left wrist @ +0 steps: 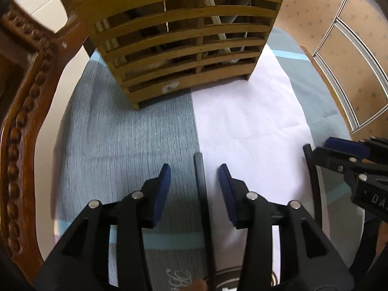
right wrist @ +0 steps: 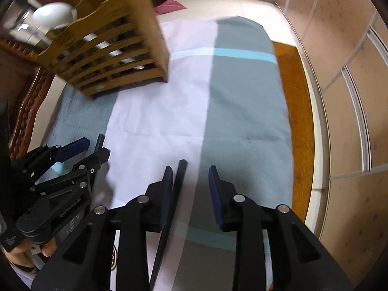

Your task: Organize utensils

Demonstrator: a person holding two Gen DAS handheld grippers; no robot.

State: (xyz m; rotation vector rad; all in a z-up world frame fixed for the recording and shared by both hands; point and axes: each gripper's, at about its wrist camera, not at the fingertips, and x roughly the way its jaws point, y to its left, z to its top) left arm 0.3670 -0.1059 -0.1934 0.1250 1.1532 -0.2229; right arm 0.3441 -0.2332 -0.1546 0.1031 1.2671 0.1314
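The left gripper (left wrist: 195, 189) stands released at lower centre of its frame, a black chopstick (left wrist: 201, 194) lying loose between its pads, touching neither; the right gripper (right wrist: 191, 189) is likewise unclenched, its own chopstick (right wrist: 173, 198) leaning against the left-hand pad. Either stick could roll or skew on the striped cloth (left wrist: 126, 131) if a closing pad nudges it first; the wooden holder (left wrist: 184, 43) sits upper centre, well apart.

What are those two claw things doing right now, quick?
Left gripper: jaws open, a black chopstick between them, not clamped.
Right gripper: jaws open, another black chopstick lying against one jaw, not clamped.
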